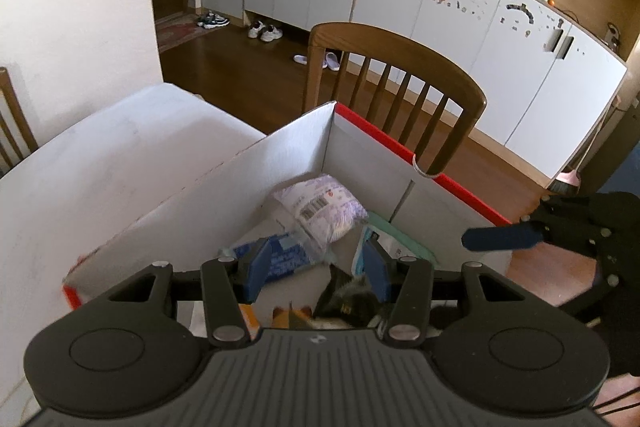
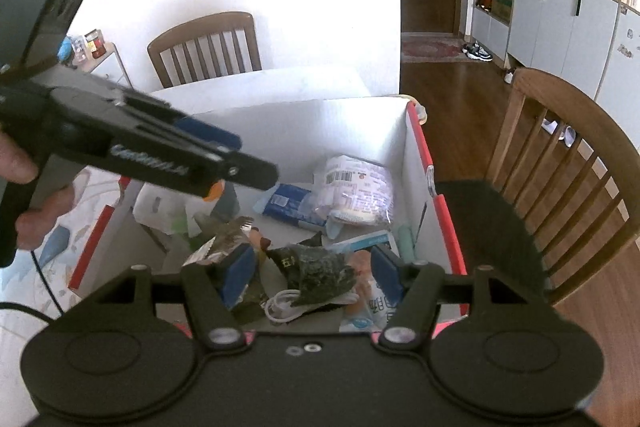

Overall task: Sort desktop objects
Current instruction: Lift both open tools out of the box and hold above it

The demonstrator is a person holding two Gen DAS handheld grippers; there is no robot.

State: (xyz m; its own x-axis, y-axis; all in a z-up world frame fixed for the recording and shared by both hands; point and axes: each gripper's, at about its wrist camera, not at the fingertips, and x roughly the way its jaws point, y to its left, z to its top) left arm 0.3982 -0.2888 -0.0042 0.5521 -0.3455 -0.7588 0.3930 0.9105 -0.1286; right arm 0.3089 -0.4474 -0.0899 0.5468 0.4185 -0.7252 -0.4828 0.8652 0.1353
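Observation:
A white cardboard box with red edges stands on the white table and holds several items: a white-purple packet with a barcode, a blue tissue pack, a dark green snack packet, a white cable and a pale packet. My left gripper is open and empty above the box's inside; it also shows in the right wrist view. My right gripper is open and empty, just above the dark green packet; it also shows in the left wrist view.
A wooden chair stands close behind the box's red side. A second chair stands at the table's far end. The white table stretches left of the box. White cabinets line the far wall.

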